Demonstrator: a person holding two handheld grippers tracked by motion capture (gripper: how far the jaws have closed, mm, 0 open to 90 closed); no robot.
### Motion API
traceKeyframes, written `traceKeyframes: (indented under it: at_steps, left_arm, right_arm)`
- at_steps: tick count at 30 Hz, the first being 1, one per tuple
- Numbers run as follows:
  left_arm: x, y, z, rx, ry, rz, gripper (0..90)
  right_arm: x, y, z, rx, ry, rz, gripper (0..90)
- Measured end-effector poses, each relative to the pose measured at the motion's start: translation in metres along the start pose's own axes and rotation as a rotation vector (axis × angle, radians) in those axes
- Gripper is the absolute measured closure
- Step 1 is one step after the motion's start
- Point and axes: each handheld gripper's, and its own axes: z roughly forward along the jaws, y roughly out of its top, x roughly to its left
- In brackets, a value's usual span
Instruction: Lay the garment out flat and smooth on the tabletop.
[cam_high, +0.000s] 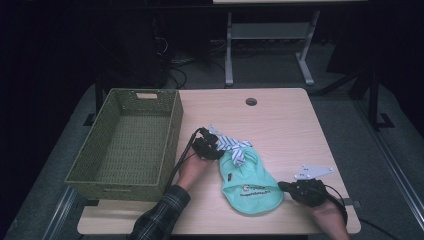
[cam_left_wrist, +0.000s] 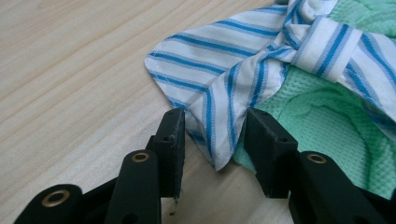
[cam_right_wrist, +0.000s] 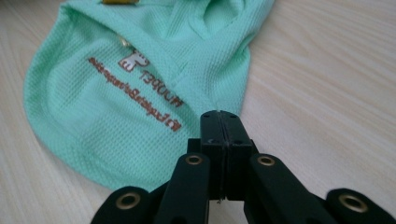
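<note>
A mint-green waffle-knit garment with printed lettering lies flat on the wooden table. At its far end sits a blue-and-white striped collar, tied in a knot. My left gripper is open, and a pointed tip of the striped collar lies between its two jaws. My right gripper is at the garment's near right hem. Its jaws are pressed together on the edge of the green fabric.
A green woven basket stands on the left part of the table, close beside my left hand. A round cable hole is near the table's far edge. Bare tabletop stretches to the right of the garment.
</note>
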Motion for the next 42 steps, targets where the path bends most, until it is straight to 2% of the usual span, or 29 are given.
traceKeyframes:
  at_steps: [2,6,7,8,11,17,22,30,34,36,37,38,42]
  left_arm:
    - [0.000,0.001,-0.002,-0.012,-0.016,-0.007,54.4]
    - [-0.007,0.007,-0.013,-0.029,-0.030,0.005,53.1]
    - [-0.009,0.008,-0.017,-0.023,-0.034,0.021,52.7]
    - [-0.013,0.009,-0.025,-0.028,-0.042,0.030,52.5]
    - [-0.017,0.007,-0.032,-0.028,-0.049,0.034,52.4]
    - [-0.028,-0.005,-0.053,-0.063,-0.106,0.030,52.5]
    - [-0.042,-0.020,-0.064,-0.056,-0.142,0.060,53.6]
    - [-0.061,-0.047,-0.068,-0.041,-0.189,0.063,56.3]
    - [-0.069,-0.053,-0.064,-0.033,-0.199,0.067,57.0]
    - [-0.073,-0.054,-0.062,-0.012,-0.195,0.095,57.1]
    - [-0.075,-0.055,-0.060,-0.007,-0.189,0.100,57.5]
    - [-0.078,-0.055,-0.056,0.019,-0.172,0.126,58.1]
    - [-0.081,-0.057,-0.050,0.052,-0.154,0.156,58.6]
  right_arm:
    - [-0.001,0.004,-0.003,-0.029,0.005,0.009,78.9]
    - [-0.007,0.010,-0.004,-0.043,0.008,0.016,76.2]
    - [-0.009,0.012,-0.004,-0.045,0.011,0.020,75.4]
    - [-0.012,0.017,-0.003,-0.047,0.010,0.030,75.2]
    - [-0.016,0.023,-0.001,-0.058,0.017,0.034,74.3]
    - [-0.022,0.041,0.007,-0.060,0.017,0.020,73.0]
    - [-0.028,0.058,0.018,-0.056,0.012,0.006,73.0]
    - [-0.038,0.084,0.041,-0.052,0.023,-0.002,71.0]
    - [-0.041,0.094,0.048,-0.064,0.019,0.000,70.9]
    - [-0.044,0.100,0.055,-0.047,0.017,0.006,69.5]
    - [-0.045,0.103,0.059,-0.049,0.014,0.004,69.5]
    - [-0.048,0.107,0.065,-0.063,0.020,0.012,68.7]
    - [-0.052,0.114,0.077,-0.046,0.014,0.016,67.4]
